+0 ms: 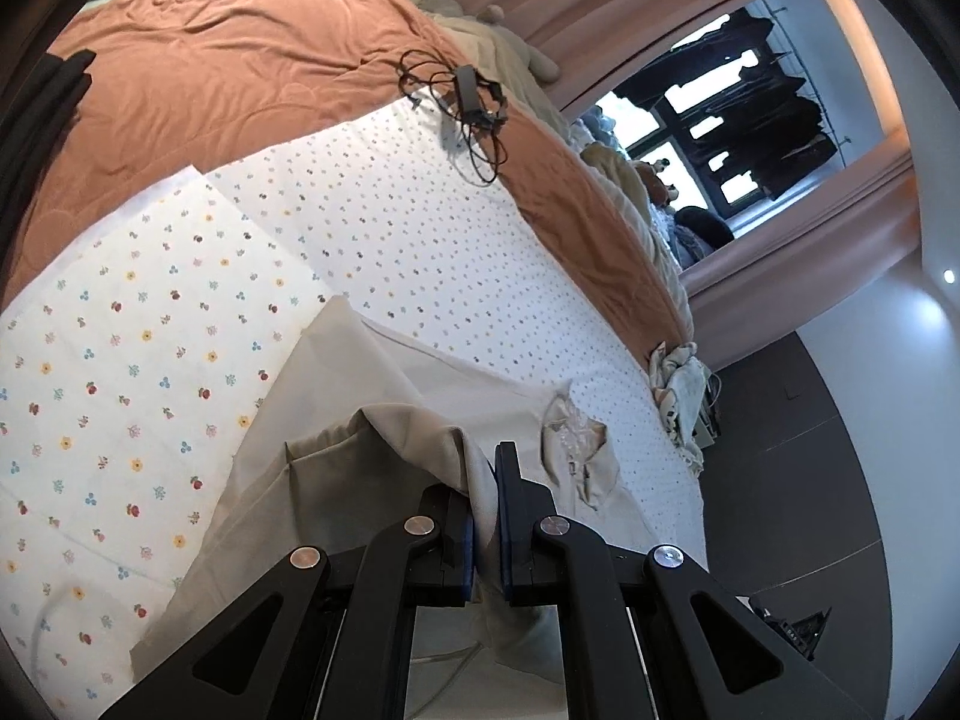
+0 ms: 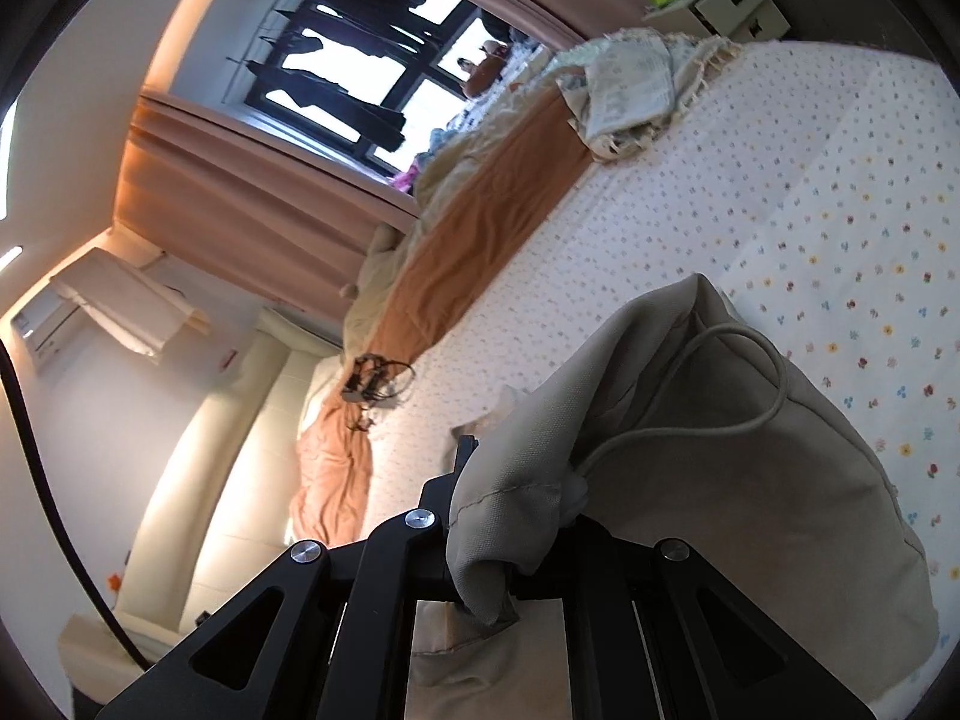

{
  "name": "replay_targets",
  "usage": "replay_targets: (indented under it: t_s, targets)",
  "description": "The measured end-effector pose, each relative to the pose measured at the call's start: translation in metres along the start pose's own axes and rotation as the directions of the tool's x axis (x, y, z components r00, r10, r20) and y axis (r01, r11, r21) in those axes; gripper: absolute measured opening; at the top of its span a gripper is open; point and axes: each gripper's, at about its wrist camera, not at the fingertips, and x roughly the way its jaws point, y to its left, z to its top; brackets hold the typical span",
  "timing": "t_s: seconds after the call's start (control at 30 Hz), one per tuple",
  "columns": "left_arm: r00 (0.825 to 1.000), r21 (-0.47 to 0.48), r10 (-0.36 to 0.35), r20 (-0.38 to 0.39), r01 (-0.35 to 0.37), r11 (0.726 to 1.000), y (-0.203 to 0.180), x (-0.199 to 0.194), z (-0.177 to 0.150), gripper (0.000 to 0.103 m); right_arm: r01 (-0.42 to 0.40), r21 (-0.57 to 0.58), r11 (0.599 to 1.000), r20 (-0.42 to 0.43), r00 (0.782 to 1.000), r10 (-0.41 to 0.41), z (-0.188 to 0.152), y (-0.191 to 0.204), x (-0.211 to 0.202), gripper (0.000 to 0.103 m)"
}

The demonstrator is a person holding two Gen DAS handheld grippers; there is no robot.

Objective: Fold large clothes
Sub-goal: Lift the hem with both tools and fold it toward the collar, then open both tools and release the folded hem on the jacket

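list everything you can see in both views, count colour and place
garment: 1, beige, with a drawstring, draped over the bed, pinched in both grippers
sheet: 1, white with small flowers, spread over the bed
blanket: 1, orange, along the far side of the bed
cable bundle: 1, black, where the sheet meets the blanket
crumpled cloth: 1, pale, at a corner of the bed
curtains: pinkish, beside the window
window: 1, dark frame, dark clothes hanging outside it
drawer unit: 1, cream, beyond the bed
left gripper: 1, black, shut on the garment
right gripper: 1, black, shut on the garment, mostly covered by it
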Motion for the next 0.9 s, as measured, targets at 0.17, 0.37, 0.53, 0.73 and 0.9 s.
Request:
replay_targets:
  t_s: [0.17,0.37,0.53,0.73,0.9]
  targets:
    - [1.0,-0.049,0.023,-0.005,-0.023,0.999,0.025,0.029,0.004,0.006,0.03,0.027,0.999,-0.041,0.999,-0.029,0.001,-0.021,0.032,0.008]
    - [0.999,-0.111,0.034,-0.007,-0.035,0.993,0.04,0.058,0.014,0.006,0.08,0.012,0.997,-0.071,0.994,-0.079,0.008,-0.028,0.065,0.008]
    - [0.996,-0.201,0.011,-0.086,-0.028,0.979,0.049,0.078,0.016,0.045,0.134,0.012,0.991,-0.091,0.987,-0.132,0.009,-0.03,0.075,0.067]
    - [1.0,-0.161,0.007,-0.007,-0.008,0.987,0.051,0.049,0.011,0.059,0.155,-0.01,0.988,-0.088,0.984,-0.155,-0.001,-0.032,0.059,0.075]
    - [0.999,-0.163,0.04,0.015,-0.037,0.986,0.063,0.019,0.0,0.059,0.195,-0.029,0.98,-0.092,0.976,-0.197,-0.008,-0.026,0.034,0.075]
